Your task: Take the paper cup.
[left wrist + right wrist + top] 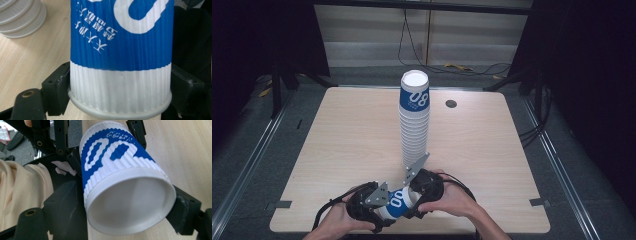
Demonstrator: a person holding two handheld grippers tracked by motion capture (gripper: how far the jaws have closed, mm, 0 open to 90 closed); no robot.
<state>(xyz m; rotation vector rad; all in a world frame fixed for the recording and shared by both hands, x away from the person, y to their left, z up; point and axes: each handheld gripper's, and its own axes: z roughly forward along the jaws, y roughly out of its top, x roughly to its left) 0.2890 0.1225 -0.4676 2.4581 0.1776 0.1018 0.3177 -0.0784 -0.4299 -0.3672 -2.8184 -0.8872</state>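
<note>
Left gripper (pixel 379 207): jaws clamped on the rim end of a blue-and-white paper cup (pixel 399 202), held at the near edge of the table (pixel 337 150). Right gripper (pixel 412 192): jaws closed on the same cup's base end. Stack of cups (pixel 414 122): stood upright at table centre, just beyond both grippers.

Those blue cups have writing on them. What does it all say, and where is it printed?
"08": big white digits on the blue band of the top cup of the stack.
"08": the same digits on the held cup, gripped by the left gripper and right gripper.
Small white characters under the digits on the held cup: upside down in the left gripper view, too unclear to read.
</note>
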